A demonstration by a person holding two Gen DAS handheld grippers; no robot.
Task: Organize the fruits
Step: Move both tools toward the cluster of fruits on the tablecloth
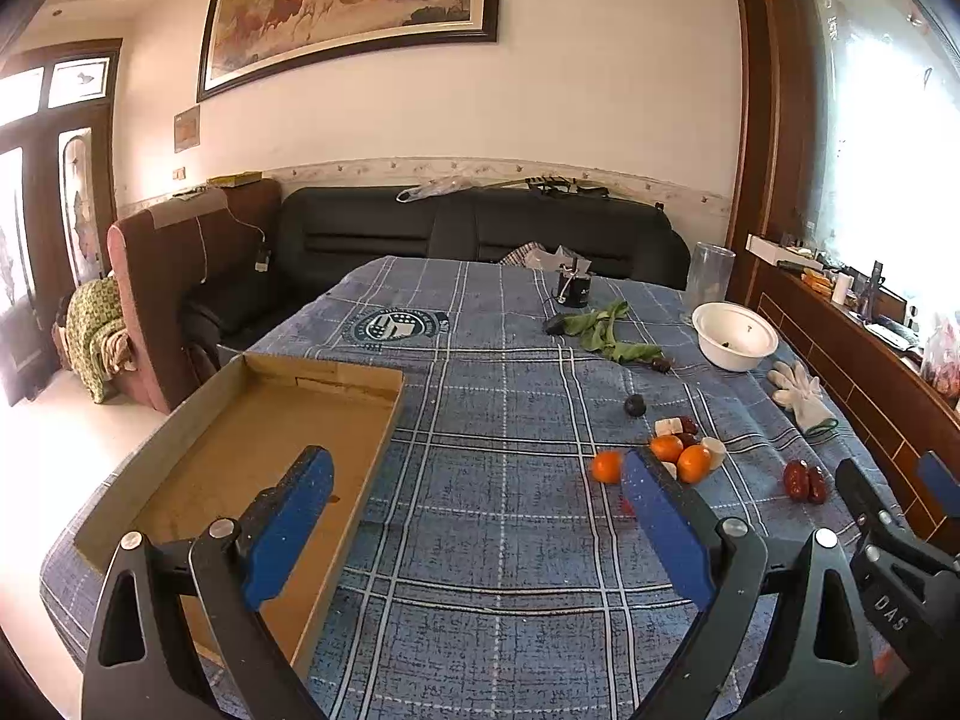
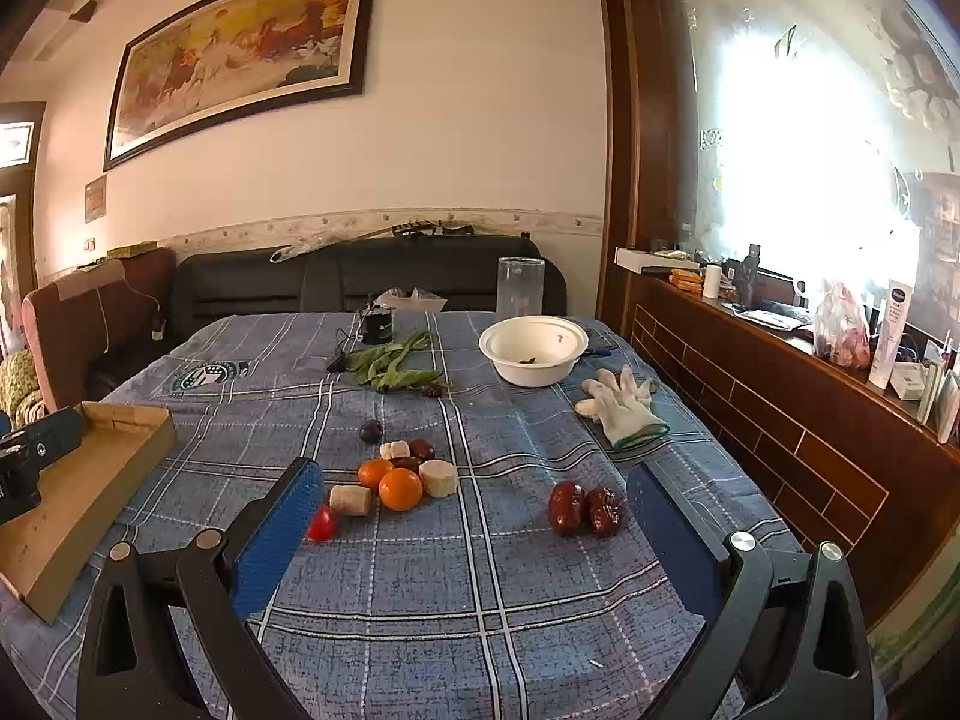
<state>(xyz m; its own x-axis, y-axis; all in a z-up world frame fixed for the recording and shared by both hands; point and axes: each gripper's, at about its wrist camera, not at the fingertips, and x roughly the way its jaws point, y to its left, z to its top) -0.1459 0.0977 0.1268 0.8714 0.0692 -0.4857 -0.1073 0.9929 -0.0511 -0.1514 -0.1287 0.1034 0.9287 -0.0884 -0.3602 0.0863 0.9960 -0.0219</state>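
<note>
A pile of fruit lies mid-table: oranges (image 2: pixel 399 488) (image 1: pixel 693 463), a lone orange (image 1: pixel 606 466), white chunks (image 2: pixel 438 478), dark red dates (image 2: pixel 421 449), a dark plum (image 2: pixel 370 431) and a small red tomato (image 2: pixel 322 523). Two red dates (image 2: pixel 583 508) (image 1: pixel 804 480) lie apart to the right. A shallow cardboard tray (image 1: pixel 240 450) (image 2: pixel 90 468) sits at the left. My left gripper (image 1: pixel 474 474) is open and empty, above the tray's right edge. My right gripper (image 2: pixel 474 486) is open and empty, just short of the fruit.
A white bowl (image 2: pixel 533 350) (image 1: pixel 735 336), a white glove (image 2: pixel 621 405), green leaves (image 2: pixel 390 363), a clear jar (image 2: pixel 519 285) and a small black cup (image 2: pixel 378 327) are at the far side. A wooden ledge (image 2: pixel 780 396) runs along the right. A black sofa (image 1: pixel 480 228) stands behind the table.
</note>
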